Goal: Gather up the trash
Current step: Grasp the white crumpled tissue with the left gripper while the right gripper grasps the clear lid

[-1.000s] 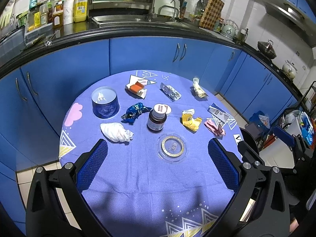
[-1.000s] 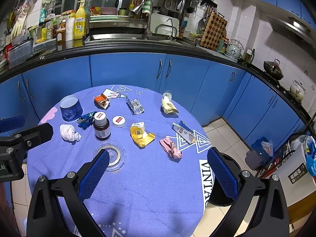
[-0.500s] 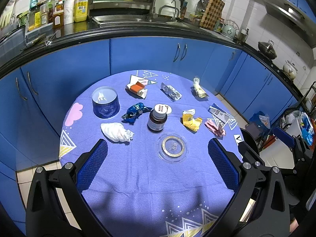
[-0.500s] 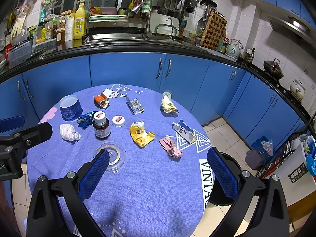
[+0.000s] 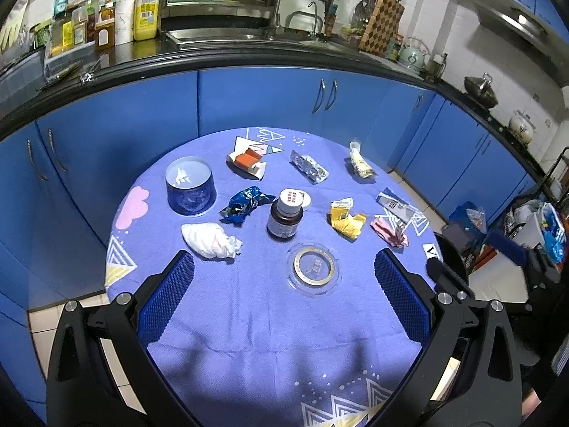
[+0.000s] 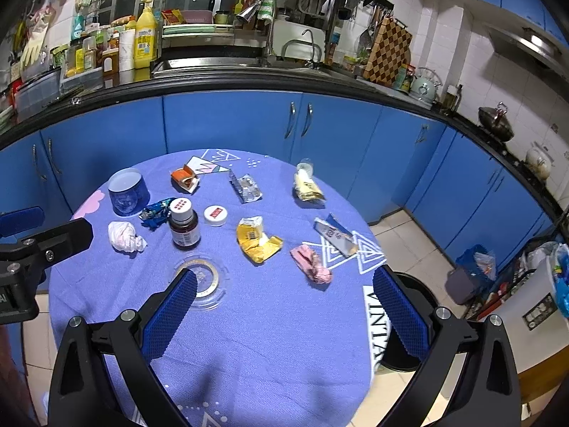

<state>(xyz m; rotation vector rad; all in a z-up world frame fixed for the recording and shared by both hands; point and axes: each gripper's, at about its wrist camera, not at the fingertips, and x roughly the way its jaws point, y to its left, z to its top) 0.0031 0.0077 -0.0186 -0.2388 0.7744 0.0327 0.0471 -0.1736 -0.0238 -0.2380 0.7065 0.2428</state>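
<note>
Several pieces of trash lie on a round table with a purple cloth: a white crumpled tissue, a blue foil wrapper, a yellow wrapper, a pink wrapper, an orange-and-white carton, a silver blister pack. My left gripper hovers open above the near table. In the right wrist view the right gripper is also open, with the yellow wrapper and pink wrapper ahead of it. Neither holds anything.
A brown medicine bottle, a white cap, a blue round tin and a clear lid with a gold ring also stand on the table. A black bin sits at the right of the table. Blue cabinets curve behind.
</note>
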